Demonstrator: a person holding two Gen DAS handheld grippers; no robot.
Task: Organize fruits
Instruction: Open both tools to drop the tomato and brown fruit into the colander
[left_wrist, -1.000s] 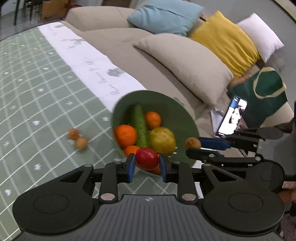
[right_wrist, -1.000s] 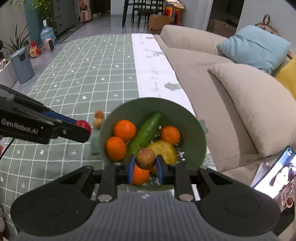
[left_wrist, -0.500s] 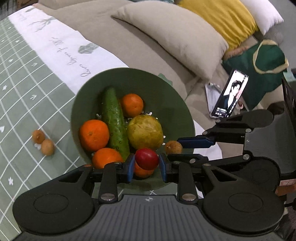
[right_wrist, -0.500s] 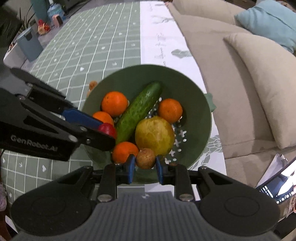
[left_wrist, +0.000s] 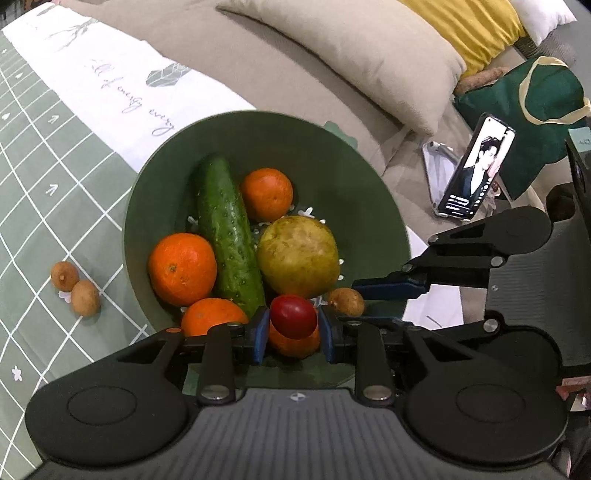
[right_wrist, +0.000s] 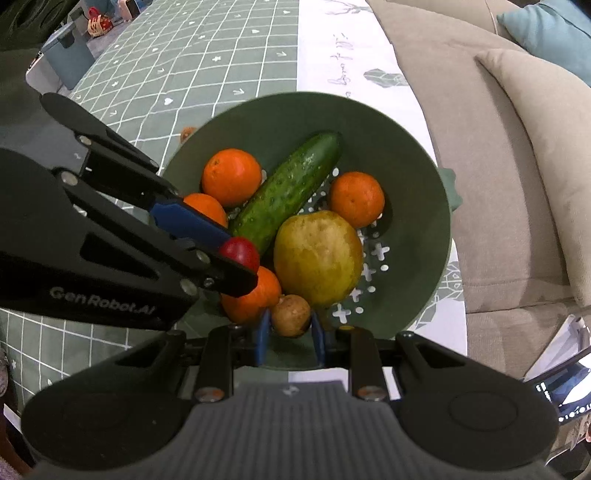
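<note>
A green perforated bowl holds several oranges, a cucumber and a yellow-green pear. My left gripper is shut on a small red fruit just above the bowl's near side. My right gripper is shut on a small brown round fruit over the bowl's near rim, beside the pear.
Two small brown fruits lie on the green checked tablecloth left of the bowl. A beige sofa with cushions runs behind. A phone on a stand and a green bag are to the right.
Both grippers have moved closer over the bowl with their fruits held; the bowl now fills more of each view. Neither fruit has been let go.
</note>
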